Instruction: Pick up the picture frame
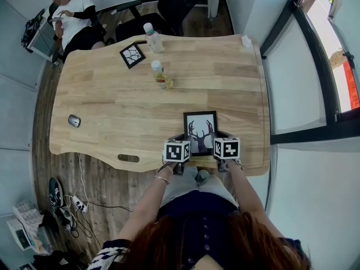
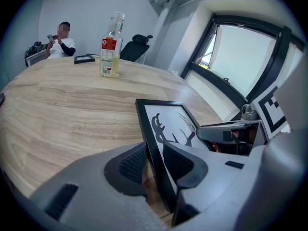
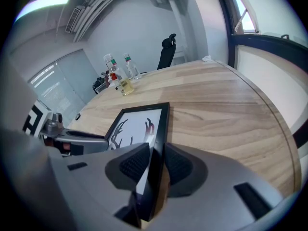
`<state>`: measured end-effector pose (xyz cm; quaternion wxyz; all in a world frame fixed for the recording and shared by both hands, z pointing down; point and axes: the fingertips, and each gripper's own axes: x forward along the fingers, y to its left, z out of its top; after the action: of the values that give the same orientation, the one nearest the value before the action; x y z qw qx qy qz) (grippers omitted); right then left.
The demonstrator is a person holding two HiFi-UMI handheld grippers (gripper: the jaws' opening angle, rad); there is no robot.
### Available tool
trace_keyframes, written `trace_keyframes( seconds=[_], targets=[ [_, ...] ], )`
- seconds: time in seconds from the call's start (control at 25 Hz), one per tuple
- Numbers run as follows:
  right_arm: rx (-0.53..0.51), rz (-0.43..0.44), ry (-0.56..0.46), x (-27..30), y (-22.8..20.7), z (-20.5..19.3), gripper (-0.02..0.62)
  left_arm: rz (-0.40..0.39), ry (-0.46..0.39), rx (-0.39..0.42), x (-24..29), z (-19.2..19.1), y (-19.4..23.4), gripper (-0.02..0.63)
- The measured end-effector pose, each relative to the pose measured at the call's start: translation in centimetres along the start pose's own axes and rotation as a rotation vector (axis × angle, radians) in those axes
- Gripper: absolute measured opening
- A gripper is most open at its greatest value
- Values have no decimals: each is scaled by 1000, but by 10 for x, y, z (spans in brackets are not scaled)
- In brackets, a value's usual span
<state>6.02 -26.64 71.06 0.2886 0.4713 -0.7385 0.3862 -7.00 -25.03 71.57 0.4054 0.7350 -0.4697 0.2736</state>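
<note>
Picture frame [image 1: 200, 129] with antler print is lying at near edge of wooden table [image 1: 112, 108], between both grippers. Left gripper [image 1: 180, 138] is clamping frame's left edge, jaws narrow, pads pressing front and back. Right gripper [image 1: 220, 136] is clamping right edge same way. Cannot tell whether frame is clear of tabletop. Bottle [image 1: 160, 75] is standing mid-table, well apart. Person [image 1: 70, 16] is sitting beyond far edge.
</note>
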Motion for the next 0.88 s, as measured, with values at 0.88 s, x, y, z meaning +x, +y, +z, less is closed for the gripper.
trace_keyframes(
  seconds=[0.88],
  targets=[
    [-10,-51,-64,-11,3,4,75,13,-67,-49,-10,6,1,87]
  ],
)
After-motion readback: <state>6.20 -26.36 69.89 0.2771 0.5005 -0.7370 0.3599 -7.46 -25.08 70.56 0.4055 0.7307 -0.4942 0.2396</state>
